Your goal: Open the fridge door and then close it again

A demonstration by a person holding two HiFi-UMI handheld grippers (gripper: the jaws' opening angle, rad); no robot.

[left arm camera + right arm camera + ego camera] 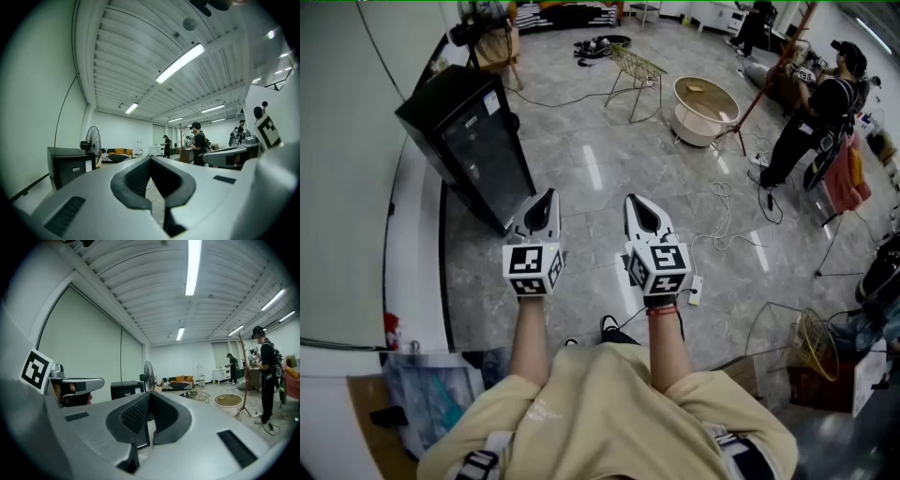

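Hovering level, jaws together and empty, left hand-held gripper (pixel 547 199) and right hand-held gripper (pixel 636 202) sit apart from the fridge (pixel 474 141) ahead-left by the wall, its door shut, so opening looks not yet started.

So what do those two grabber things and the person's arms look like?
The left gripper and right gripper are pale grey shells narrowing to a tip, with dark ribbed pads. Each carries a cube with black-and-white square markers. The person wears a beige short-sleeved shirt and a red right wristband.
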